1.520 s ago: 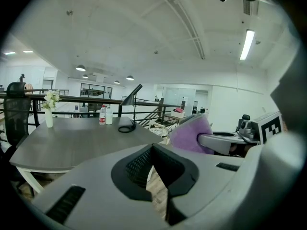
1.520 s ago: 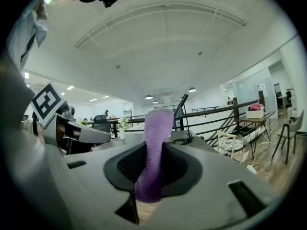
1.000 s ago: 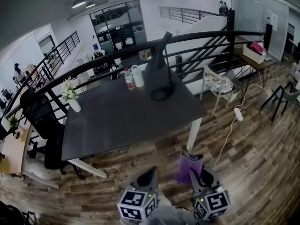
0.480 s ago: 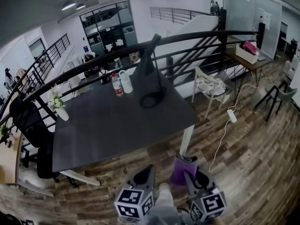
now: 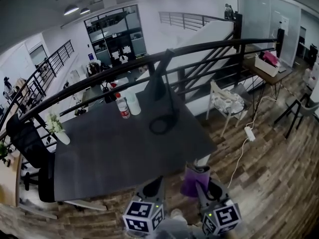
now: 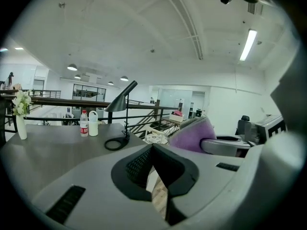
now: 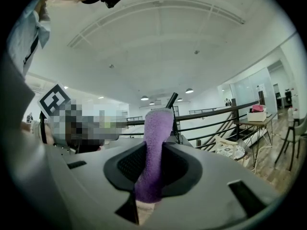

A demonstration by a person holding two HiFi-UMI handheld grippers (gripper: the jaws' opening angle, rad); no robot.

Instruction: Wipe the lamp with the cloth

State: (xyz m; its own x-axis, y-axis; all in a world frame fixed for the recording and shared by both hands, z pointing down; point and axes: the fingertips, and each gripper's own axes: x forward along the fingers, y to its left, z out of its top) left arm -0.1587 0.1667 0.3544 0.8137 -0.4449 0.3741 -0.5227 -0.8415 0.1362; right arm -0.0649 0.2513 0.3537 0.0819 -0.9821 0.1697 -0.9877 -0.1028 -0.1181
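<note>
The right hand-held gripper (image 7: 152, 174) is clamping a fuzzy purple cloth (image 7: 156, 138). Its dark jaws are closed on the fabric, which is standing up out of them as a folded strip. The right gripper view is showing this grip plainly, whereas the head view is showing only the cloth's upper part poking out ahead of the marker cube, over the brown wooden plank floor (image 5: 269, 173) just off the near right corner of the dark grey desk (image 5: 114, 151). The left hand-held gripper (image 6: 156, 176) is carrying nothing: the left gripper view is showing its jaws drawn together, with only a thin slit of floor between them. The black desk lamp with a cone shade and ring base (image 5: 155, 82) is standing toward the far side of the desk, well apart from both grippers. The left gripper view is showing it side-on with its shade tilted, while the right gripper view is catching only its slanted top above the cloth. Left of the lamp, a clear plastic bottle with a red label (image 5: 122, 107) and a white jug (image 5: 133, 103) are standing just beside each other, and a white vase of white flowers (image 5: 57, 131) is sitting at the desk's left edge.
</note>
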